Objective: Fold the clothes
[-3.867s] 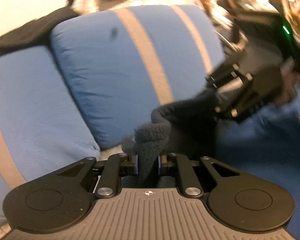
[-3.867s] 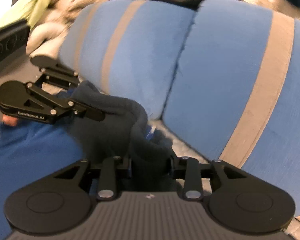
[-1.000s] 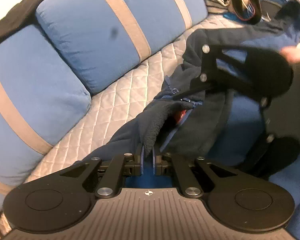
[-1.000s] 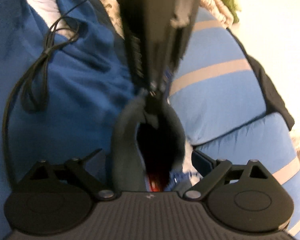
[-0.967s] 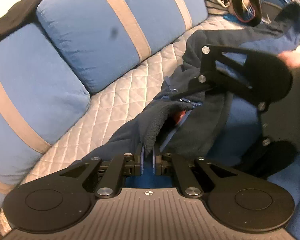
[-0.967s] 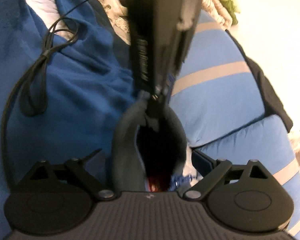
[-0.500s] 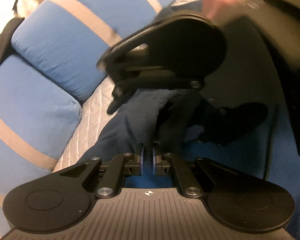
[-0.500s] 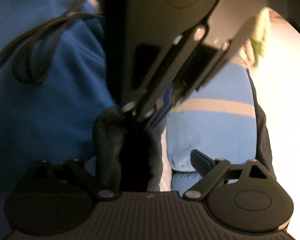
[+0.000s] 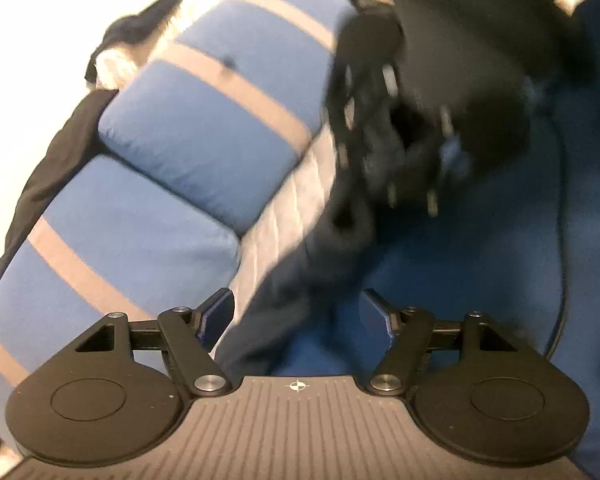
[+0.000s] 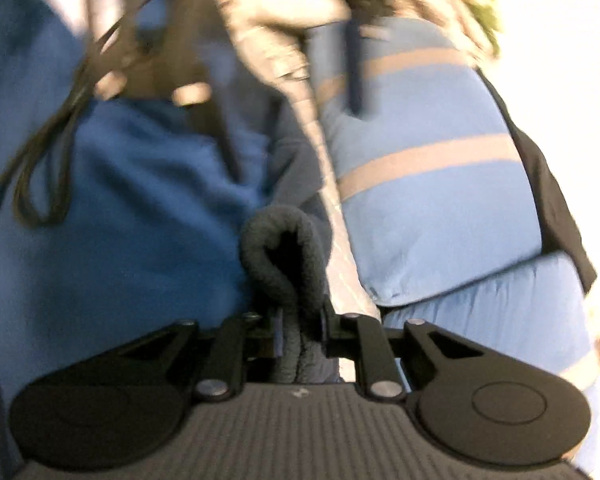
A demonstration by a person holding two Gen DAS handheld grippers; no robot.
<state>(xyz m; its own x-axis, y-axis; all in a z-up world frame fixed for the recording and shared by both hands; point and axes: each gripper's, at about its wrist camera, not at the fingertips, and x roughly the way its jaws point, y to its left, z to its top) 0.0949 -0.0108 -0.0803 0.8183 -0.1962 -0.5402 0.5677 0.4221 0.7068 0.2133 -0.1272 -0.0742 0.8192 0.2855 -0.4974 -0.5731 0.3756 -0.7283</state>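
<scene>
Two blue cushions (image 9: 204, 128) with tan stripes fill the frame's left, above a quilted sofa seat (image 9: 292, 208). The left gripper (image 9: 298, 316) jaws are opening, the dark fleece garment (image 9: 300, 292) loose between them at lower centre. The right gripper (image 10: 300, 330) jaws are closing on a fleece fold.

1. Left gripper (image 9: 296, 316): matte black linkage arms, silver pivot screws, blue pads on the fingers (image 9: 216, 316).
2. Its ribbed grey base carries a small white crosshair mark (centred), flanked by two round black discs.
3. Right gripper (image 10: 300, 332): the same black links, silver screws, ribbed grey base.
</scene>
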